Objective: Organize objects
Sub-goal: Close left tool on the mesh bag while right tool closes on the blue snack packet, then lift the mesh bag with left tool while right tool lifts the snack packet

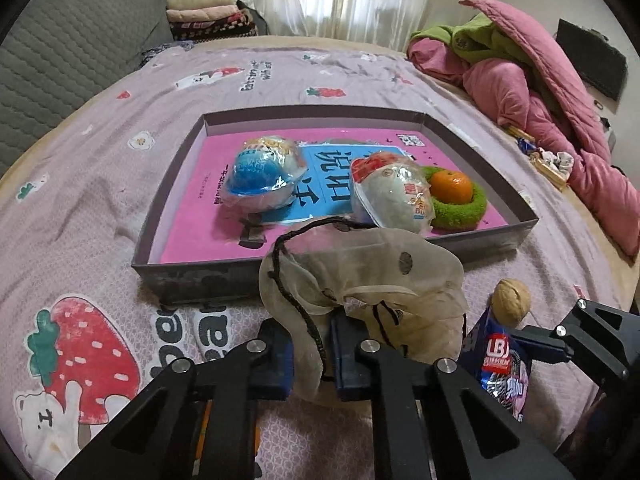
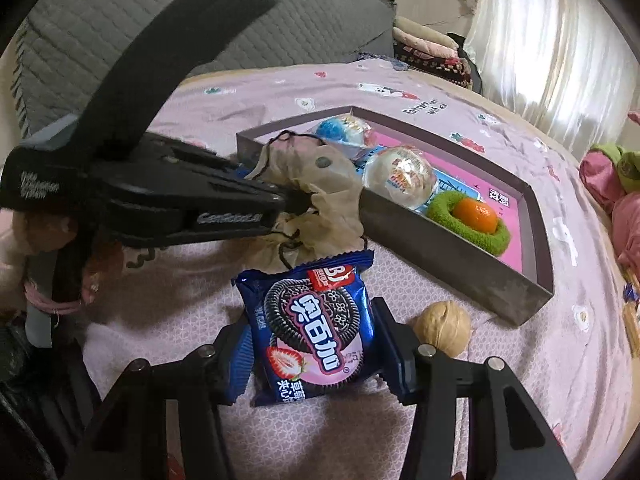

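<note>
We have both pickups in hand beside the shallow grey box (image 1: 400,248): our left gripper (image 1: 310,360) pinches the beige drawstring pouch (image 1: 360,276), our right gripper (image 2: 316,344) clamps the blue cookie packet (image 2: 312,320). The tan walnut (image 2: 442,326) waits on the bedsheet; two wrapped balls and the orange already sit inside.

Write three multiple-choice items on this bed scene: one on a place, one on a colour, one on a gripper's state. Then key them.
1. The orange sits: A in a green ring, B on the quilt, C on the walnut.
2. The cookie packet is mainly: A yellow, B blue, C green.
3. The left gripper is: A open, B out of view, C shut on the beige pouch.
Key: 1 A, the ring circles it inside the box. 2 B, its wrapper is blue. 3 C, pouch cloth is pinched between its pads.
</note>
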`<state>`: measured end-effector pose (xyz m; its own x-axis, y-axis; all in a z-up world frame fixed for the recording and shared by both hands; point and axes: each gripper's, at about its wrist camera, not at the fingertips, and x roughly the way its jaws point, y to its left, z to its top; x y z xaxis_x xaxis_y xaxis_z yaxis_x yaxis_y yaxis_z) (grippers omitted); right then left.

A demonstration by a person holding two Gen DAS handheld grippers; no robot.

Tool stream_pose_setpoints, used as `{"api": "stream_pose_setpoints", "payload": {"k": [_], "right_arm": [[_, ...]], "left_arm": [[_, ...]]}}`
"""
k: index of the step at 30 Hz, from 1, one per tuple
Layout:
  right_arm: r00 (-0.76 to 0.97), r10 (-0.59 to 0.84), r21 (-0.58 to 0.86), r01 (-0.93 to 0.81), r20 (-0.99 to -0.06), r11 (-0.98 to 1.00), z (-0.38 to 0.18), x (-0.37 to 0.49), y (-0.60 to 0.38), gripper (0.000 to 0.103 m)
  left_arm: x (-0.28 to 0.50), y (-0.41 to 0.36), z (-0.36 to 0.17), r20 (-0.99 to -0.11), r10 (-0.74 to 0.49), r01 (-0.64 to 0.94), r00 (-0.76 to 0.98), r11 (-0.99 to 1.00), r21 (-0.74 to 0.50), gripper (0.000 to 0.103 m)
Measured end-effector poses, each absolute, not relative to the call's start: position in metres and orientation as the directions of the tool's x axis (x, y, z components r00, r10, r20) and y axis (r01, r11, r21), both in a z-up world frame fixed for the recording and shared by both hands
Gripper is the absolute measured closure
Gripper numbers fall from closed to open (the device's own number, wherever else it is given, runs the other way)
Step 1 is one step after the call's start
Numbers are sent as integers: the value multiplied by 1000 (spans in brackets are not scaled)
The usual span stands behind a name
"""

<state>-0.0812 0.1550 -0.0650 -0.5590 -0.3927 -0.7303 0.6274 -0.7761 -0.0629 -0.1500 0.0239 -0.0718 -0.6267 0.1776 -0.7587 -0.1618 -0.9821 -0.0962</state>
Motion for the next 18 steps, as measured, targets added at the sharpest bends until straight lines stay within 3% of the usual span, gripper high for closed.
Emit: {"api": "stream_pose_setpoints", "payload": {"k": [18], "right_arm": [[-650,-450,-6,573,-612,-820,-34,-75,177,50]], "left_arm": [[-120,12,-35,-675,140,-119,-725,-990,-78,90]]}}
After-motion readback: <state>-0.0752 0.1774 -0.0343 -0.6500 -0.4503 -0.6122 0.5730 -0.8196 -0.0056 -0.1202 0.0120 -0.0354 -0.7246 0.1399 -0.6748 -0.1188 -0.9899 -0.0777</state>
